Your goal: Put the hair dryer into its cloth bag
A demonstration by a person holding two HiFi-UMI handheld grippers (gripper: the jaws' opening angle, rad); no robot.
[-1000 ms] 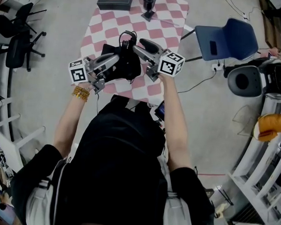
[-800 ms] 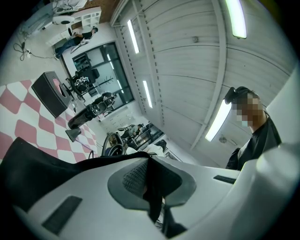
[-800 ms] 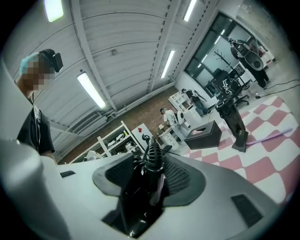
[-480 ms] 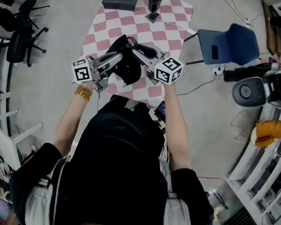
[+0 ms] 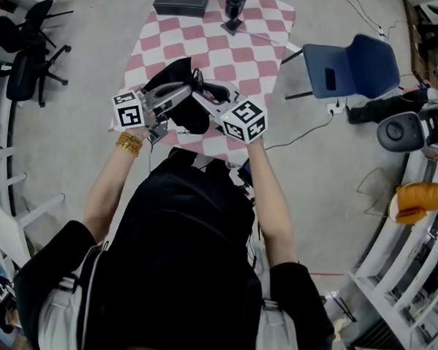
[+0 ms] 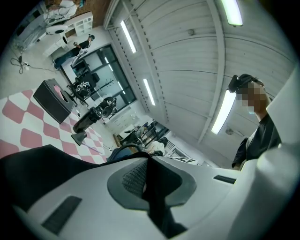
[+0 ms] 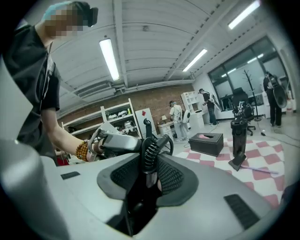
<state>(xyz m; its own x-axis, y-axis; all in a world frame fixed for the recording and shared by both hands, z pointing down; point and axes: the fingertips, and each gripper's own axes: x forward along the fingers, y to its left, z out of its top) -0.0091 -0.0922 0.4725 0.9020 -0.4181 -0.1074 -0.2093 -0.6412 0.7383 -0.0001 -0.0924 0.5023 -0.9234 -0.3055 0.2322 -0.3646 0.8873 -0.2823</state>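
Right tongs [image 7: 149, 174] have shifted left, clamping the cord sleeve of the hair dryer [image 7: 149, 155] just right of the cloth bag [image 5: 171, 74] pinched by left tongs [image 6: 147, 180] over the worktop's [image 5: 249, 49] near edge.

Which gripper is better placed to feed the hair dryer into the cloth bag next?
Right. The right gripper is clamped on the hair dryer's ribbed cord collar, so it can probably steer the dryer. The left gripper is shut on the cloth bag, holding its fabric.
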